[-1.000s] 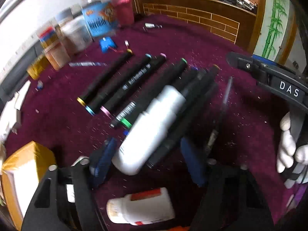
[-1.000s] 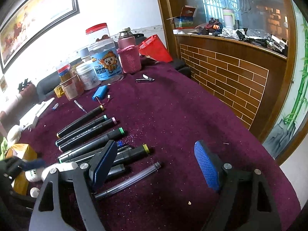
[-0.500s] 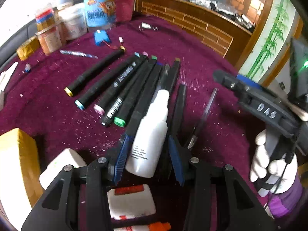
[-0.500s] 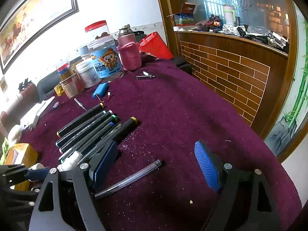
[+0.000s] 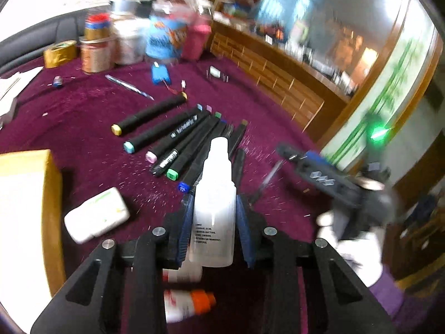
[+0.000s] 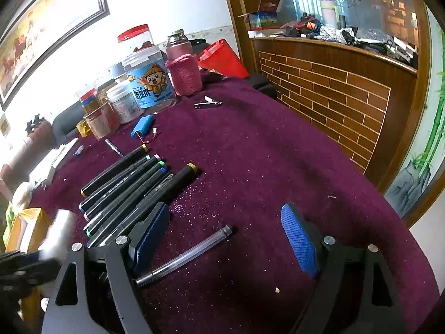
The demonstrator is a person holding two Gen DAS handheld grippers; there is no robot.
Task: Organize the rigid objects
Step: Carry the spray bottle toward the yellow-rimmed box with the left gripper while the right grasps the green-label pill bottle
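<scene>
The left claw has closed on the white squeeze bottle and lifted it off the row of markers, where it lay half a second ago. The markers lie uncovered on the worktop, so the bottle can be placed elsewhere. The right claw hovers open over the clear pen.

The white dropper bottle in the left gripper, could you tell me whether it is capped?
Capped: the white dropper bottle shows its white cap on top.
</scene>
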